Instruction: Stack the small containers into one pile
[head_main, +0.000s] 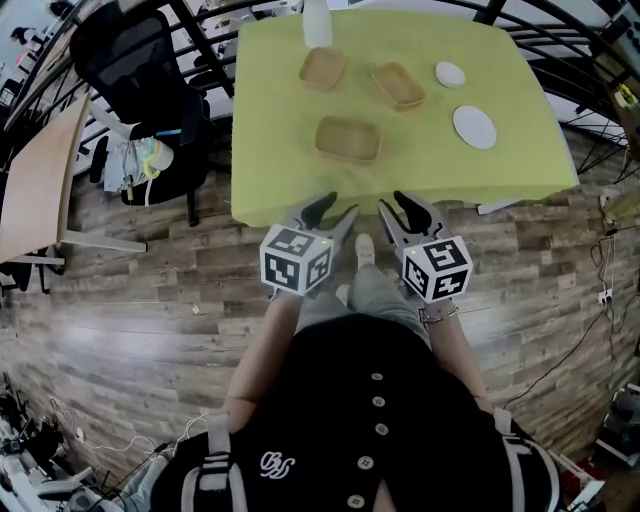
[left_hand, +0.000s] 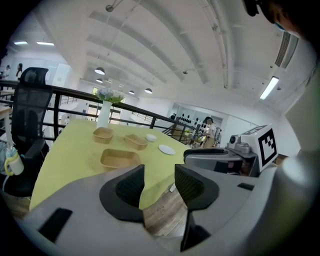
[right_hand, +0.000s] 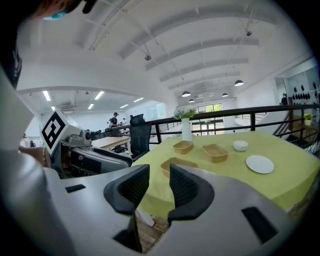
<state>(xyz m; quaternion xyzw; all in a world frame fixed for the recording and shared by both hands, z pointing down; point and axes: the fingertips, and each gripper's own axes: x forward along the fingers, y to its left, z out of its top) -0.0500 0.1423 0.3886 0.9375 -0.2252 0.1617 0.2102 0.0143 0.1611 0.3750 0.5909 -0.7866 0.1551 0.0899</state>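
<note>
Three brown paper containers sit on the yellow-green table (head_main: 500, 165): a small square one (head_main: 323, 68) at the back, an oblong one (head_main: 398, 85) to its right, and a larger one (head_main: 348, 139) nearest me. Both grippers hang over the wooden floor, short of the table's front edge. My left gripper (head_main: 335, 210) is open with nothing between its jaws, and so is my right gripper (head_main: 398, 207). The left gripper view looks past its empty jaws (left_hand: 159, 180) to the larger container (left_hand: 119, 158). The right gripper view shows its empty jaws (right_hand: 159, 182) and that same container (right_hand: 177, 164) beyond.
A white plate (head_main: 474, 127) and a small white bowl (head_main: 450, 73) lie at the table's right. A white vase (head_main: 317, 22) stands at the back edge. A black office chair (head_main: 140, 80) and a wooden desk (head_main: 40, 170) are to the left.
</note>
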